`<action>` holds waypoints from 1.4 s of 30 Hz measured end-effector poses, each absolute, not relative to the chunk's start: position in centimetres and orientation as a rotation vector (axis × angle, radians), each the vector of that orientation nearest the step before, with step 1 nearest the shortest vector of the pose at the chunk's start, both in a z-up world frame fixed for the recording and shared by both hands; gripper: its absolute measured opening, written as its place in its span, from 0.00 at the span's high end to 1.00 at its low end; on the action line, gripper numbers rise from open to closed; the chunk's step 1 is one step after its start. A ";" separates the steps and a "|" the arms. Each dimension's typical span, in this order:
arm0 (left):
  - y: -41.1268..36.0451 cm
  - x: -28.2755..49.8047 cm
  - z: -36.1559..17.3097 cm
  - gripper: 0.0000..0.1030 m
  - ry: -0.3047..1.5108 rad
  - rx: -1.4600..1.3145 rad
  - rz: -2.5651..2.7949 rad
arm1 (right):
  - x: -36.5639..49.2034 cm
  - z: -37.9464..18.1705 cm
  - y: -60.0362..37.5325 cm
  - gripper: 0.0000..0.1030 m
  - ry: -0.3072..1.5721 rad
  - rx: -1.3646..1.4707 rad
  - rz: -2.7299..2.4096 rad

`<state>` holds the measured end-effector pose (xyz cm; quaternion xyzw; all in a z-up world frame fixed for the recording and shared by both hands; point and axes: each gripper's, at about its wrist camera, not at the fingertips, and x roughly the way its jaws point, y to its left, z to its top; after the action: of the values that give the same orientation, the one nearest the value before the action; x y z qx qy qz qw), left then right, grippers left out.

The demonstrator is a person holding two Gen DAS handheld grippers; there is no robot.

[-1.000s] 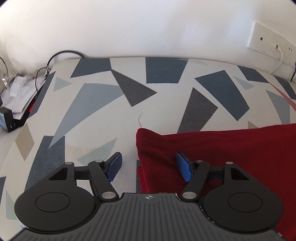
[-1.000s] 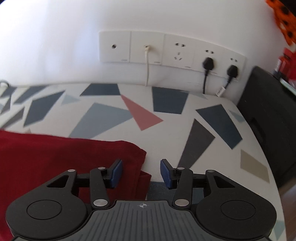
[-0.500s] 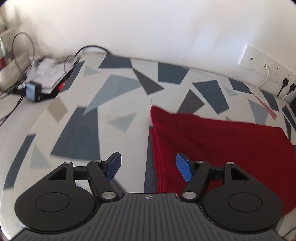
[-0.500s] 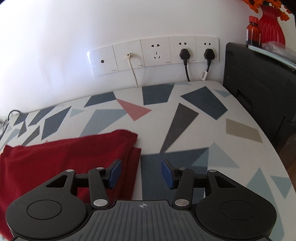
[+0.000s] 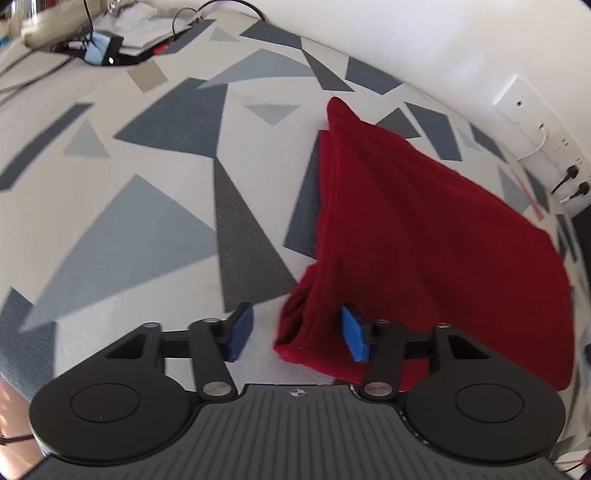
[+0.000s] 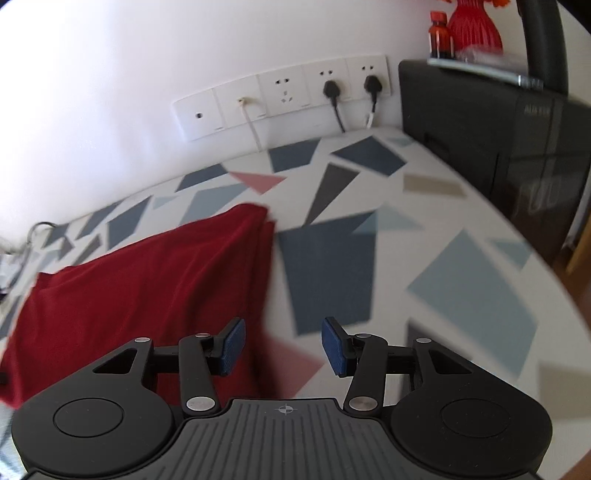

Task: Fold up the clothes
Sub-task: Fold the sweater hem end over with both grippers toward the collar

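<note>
A dark red folded garment point(image 5: 424, 236) lies flat on the table with the geometric-print cloth point(image 5: 147, 192). My left gripper point(image 5: 297, 334) is open, above the garment's near left corner, which lies between its blue pads. In the right wrist view the garment point(image 6: 147, 280) lies to the left. My right gripper point(image 6: 282, 347) is open and empty, above the garment's near right edge, with its left pad over the cloth.
Wall sockets with plugs and a white cable point(image 6: 288, 96) line the back wall. A black box point(image 6: 491, 122) stands at the table's right end with a red vase point(image 6: 472, 26) on it. Cables and small devices point(image 5: 99, 40) lie at the table's far left end.
Both grippers have pulled back toward the near side and risen, so more of the table and garment shows. The garment lies still. Both stay open.
</note>
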<state>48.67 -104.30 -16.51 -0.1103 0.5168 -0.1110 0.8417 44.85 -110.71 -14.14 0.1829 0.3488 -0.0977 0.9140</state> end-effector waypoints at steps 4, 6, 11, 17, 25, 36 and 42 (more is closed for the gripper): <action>-105.6 47.9 -16.6 0.88 1.052 -0.170 -0.264 | 45.2 -15.7 -109.9 0.81 0.750 0.464 -0.203; -105.8 47.7 -16.4 0.92 1.039 -0.145 -0.267 | 45.5 -16.3 -109.5 0.94 0.773 0.501 -0.185; -103.8 47.4 -16.7 0.95 1.041 -0.167 -0.234 | 44.5 -15.9 -109.6 0.98 0.766 0.475 -0.269; -103.2 46.7 -16.7 0.94 1.055 -0.151 -0.275 | 43.9 -15.5 -109.0 0.97 0.814 0.428 -0.233; -103.9 46.4 -15.3 0.35 1.044 0.027 -0.323 | 44.1 -14.3 -108.5 0.51 0.866 0.338 -0.207; -107.3 53.5 -15.8 0.08 1.017 0.031 -0.295 | 51.2 -13.8 -108.5 0.01 0.842 0.270 -0.149; -109.2 55.1 -17.5 0.02 1.048 0.019 -0.313 | 55.4 -15.7 -108.8 0.01 0.885 0.228 -0.142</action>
<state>55.15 -109.23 -17.55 0.0092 0.4981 -0.1490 0.8542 55.38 -108.80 -15.70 0.1102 0.4270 -0.0685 0.8949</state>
